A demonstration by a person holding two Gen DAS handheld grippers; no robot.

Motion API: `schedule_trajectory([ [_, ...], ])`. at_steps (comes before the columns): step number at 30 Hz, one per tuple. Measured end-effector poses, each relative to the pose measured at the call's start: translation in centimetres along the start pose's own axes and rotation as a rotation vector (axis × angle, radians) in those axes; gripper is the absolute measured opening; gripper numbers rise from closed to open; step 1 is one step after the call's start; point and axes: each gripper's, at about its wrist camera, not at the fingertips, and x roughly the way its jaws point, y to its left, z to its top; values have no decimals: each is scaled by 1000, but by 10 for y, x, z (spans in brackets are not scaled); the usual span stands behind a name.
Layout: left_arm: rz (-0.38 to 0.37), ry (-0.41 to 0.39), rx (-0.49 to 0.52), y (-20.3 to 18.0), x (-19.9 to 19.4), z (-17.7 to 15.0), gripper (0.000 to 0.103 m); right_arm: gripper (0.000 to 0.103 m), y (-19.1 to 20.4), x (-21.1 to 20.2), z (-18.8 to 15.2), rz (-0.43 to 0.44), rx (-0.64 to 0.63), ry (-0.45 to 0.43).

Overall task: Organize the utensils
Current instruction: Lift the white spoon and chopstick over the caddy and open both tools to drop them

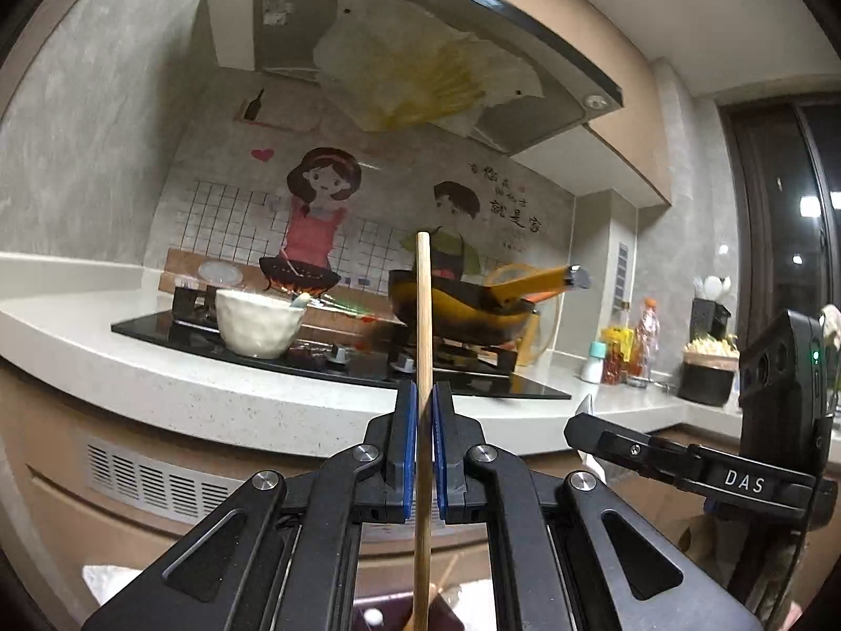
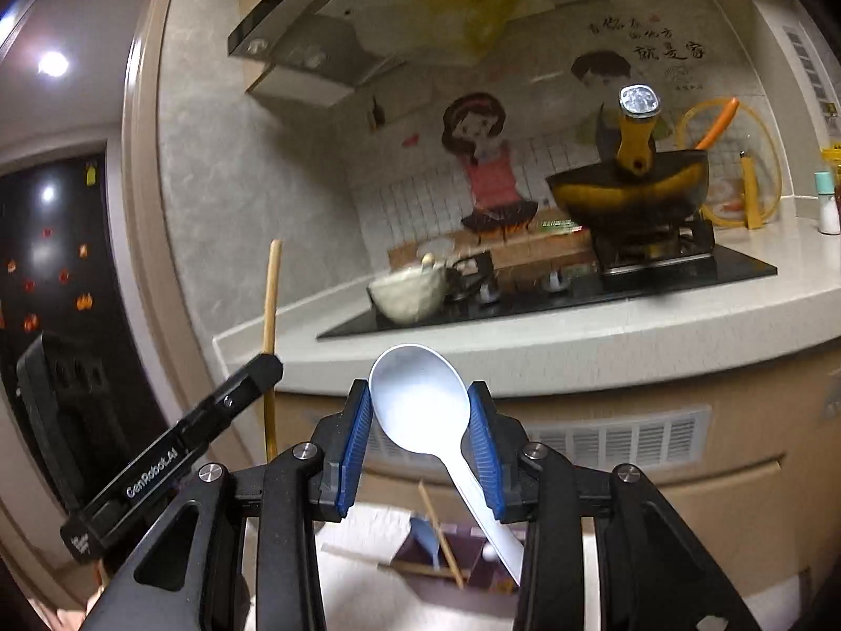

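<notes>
My left gripper (image 1: 424, 394) is shut on a long wooden utensil handle (image 1: 423, 326) that stands upright between its blue pads; the same handle shows in the right wrist view (image 2: 271, 315) beside the left gripper's black body (image 2: 173, 447). My right gripper (image 2: 419, 394) is shut on a white plastic spoon (image 2: 420, 405), bowl up and handle slanting down to the right. Below both grippers a purple holder (image 2: 457, 557) holds a blue utensil and wooden chopsticks (image 2: 440, 536).
A white counter (image 1: 210, 394) carries a black gas hob (image 1: 368, 368) with a cream bowl (image 1: 257, 323) and a yellow-black wok (image 1: 462, 310). Bottles and a dark pot (image 1: 707, 368) stand at the right. The range hood hangs above. A vent grille is below the counter.
</notes>
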Motion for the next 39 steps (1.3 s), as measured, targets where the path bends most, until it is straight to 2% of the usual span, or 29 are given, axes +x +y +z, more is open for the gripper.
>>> schedule_trajectory([
  [3, 25, 17, -12, 14, 20, -13, 6, 35, -15, 21, -3, 26, 40, 7],
  [6, 42, 49, -32, 26, 38, -34, 6, 35, -37, 52, -10, 37, 88, 55],
  [10, 65, 83, -32, 38, 60, -60, 6, 35, -57, 93, -34, 30, 132, 129],
  [17, 85, 123, -67, 59, 88, -94, 6, 35, -83, 140, -75, 45, 200, 227],
  [22, 123, 145, -42, 62, 98, -117, 6, 35, -93, 154, -95, 39, 224, 256],
  [32, 153, 210, -25, 65, 112, -151, 6, 36, -88, 174, -123, 60, 214, 285],
  [39, 168, 294, 27, 58, 121, -173, 6, 36, -91, 189, -147, 12, 205, 337],
])
